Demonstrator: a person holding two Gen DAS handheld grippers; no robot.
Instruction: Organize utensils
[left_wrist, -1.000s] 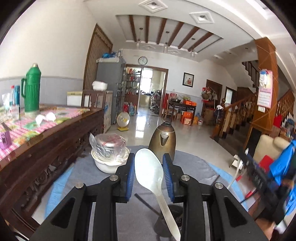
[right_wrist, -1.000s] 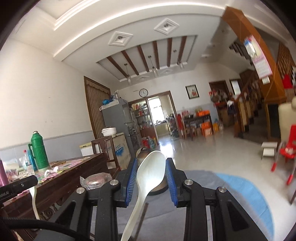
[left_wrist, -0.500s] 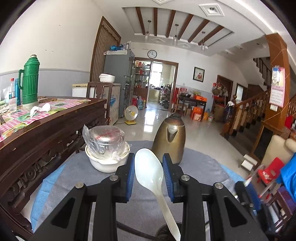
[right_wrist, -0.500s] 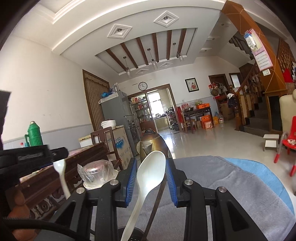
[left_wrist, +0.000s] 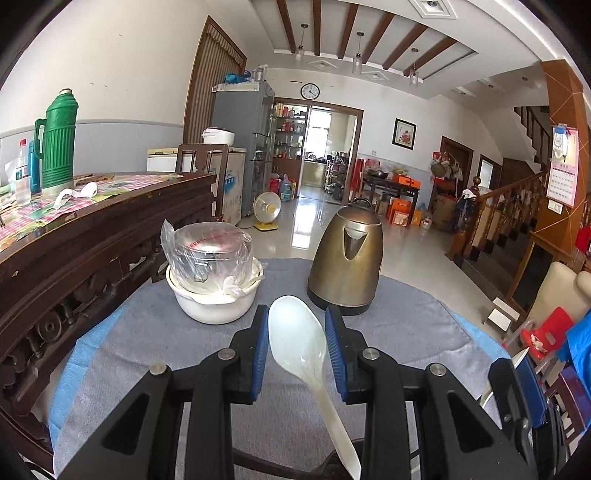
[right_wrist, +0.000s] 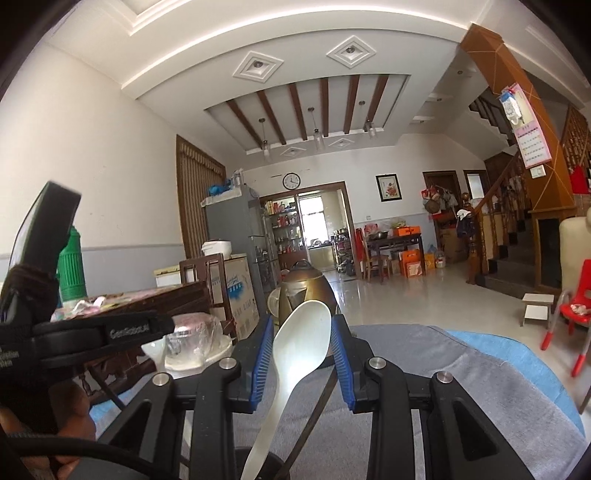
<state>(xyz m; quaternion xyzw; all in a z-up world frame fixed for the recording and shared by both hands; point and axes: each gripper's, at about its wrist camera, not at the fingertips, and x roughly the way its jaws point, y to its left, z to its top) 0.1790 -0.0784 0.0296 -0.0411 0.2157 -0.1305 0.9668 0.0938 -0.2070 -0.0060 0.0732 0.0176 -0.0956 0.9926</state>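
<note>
A: A tiled living room, a round table (left_wrist: 424, 332) under grey cloth; both wrist views now sit lower than a second ago, the kettle (left_wrist: 345, 258) looming larger.

B: The drop suggests both spoons are headed for a dark holder barely visible below.

A: Left gripper (left_wrist: 297, 343) clamps a white spoon (left_wrist: 299, 343), bowl forward, handle trailing down-right. Right gripper (right_wrist: 302, 354) clamps its spoon (right_wrist: 301, 343), handle down-left.

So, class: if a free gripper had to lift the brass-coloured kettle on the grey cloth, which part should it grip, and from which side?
Probably the arched handle on top of the kettle, approached from above. The body is wide, smooth and tapering, likely too broad for the jaws, and the spout faces the left wrist camera, so that side offers no grip.
</note>
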